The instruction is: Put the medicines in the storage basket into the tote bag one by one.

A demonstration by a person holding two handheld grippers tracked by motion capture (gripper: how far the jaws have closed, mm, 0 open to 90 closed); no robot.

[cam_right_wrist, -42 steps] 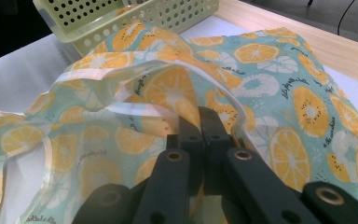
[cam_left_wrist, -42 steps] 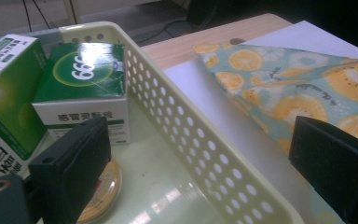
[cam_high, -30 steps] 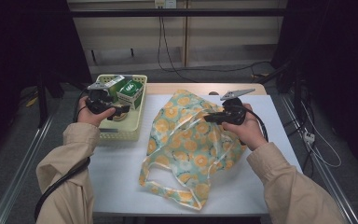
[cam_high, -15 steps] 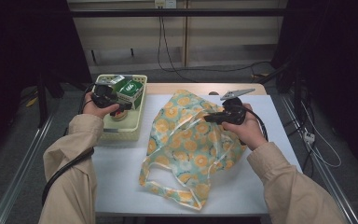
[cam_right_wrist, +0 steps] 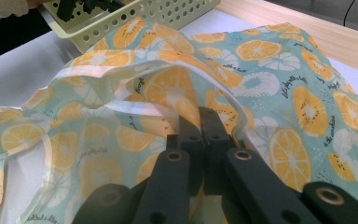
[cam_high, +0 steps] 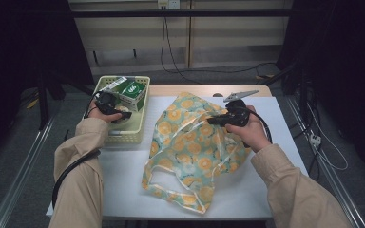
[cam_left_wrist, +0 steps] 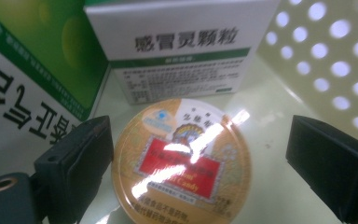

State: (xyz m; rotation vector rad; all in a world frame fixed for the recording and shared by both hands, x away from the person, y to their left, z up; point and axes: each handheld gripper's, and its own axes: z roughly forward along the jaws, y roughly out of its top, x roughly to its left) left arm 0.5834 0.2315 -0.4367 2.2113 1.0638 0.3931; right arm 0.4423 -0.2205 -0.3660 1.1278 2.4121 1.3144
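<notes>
— So, what do I have in front of me, starting from the biggest thing?

— Firstly the table [cam_high: 275,156], covered in white, with a bare wooden strip on the far side. On it, in the middle, lies the fabric bag [cam_high: 195,142], blue-green with orange slices printed on it, with one handle loop pointing to the near side.

— And the basket?

— I see the pale yellow basket [cam_high: 135,127] at the far left, just beside the bag. Inside it stand a green box [cam_left_wrist: 32,70] and a white box with green band [cam_left_wrist: 182,46], and near to them lies a round candy tin [cam_left_wrist: 182,163], flat on the basket floor.

— What do my tools do?

— My right gripper [cam_right_wrist: 200,126] has its jaws pressed together, pinching the edge of the bag at its opening, on the right part of the bag. My left gripper [cam_left_wrist: 198,158] is down inside the basket with its jaws spread wide. The tin is between them: the left jaw is at the tin's rim, I cannot tell if it touches, and the other jaw stands clearly apart from it.
</notes>
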